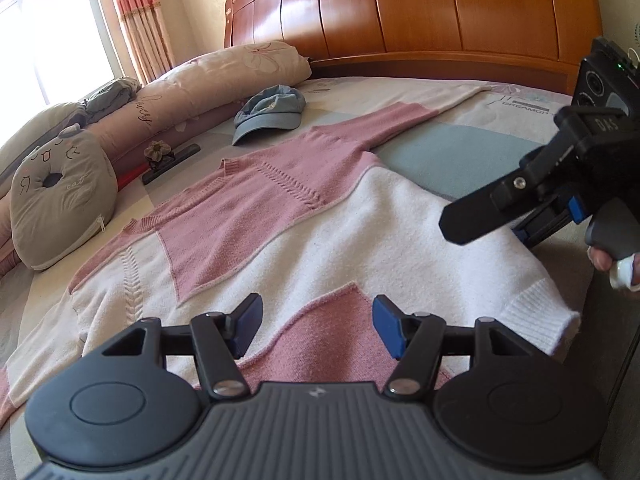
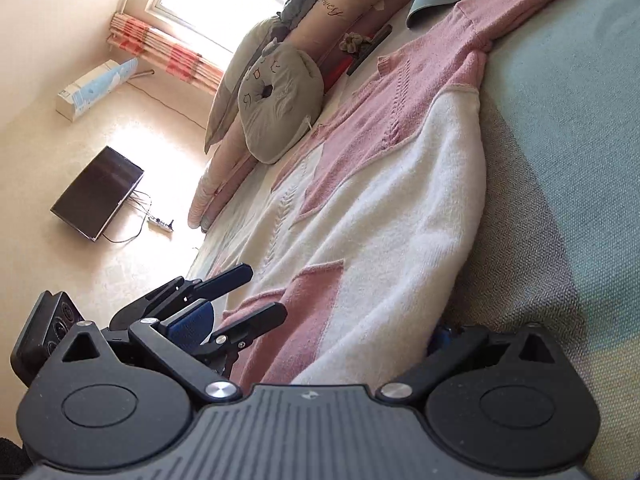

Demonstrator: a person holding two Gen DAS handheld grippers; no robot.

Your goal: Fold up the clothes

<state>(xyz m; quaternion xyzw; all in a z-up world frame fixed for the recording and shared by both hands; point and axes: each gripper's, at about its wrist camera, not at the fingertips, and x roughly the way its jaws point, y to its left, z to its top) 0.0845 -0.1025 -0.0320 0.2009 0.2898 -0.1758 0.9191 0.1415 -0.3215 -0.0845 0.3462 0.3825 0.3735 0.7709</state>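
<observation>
Bed (image 1: 460, 152): pink-white sweater (image 1: 304, 224) spread flat; blue cap (image 1: 268, 114), grey cushion (image 1: 60, 196), long pillow (image 1: 208, 80) beside

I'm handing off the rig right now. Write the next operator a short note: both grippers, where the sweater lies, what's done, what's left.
Left gripper: open, nothing between its pads, over the sweater's hem end.
Right gripper: at the sweater's white side edge; whether it grips the knit cannot be told from either view.
Sweater: pink and white, spread flat on the bed, one sleeve stretched toward the headboard. A blue cap lies just beyond its shoulder.
Done: sweater laid out; no fold visible.
Left: fold in the sleeves and sides, then the body.
</observation>
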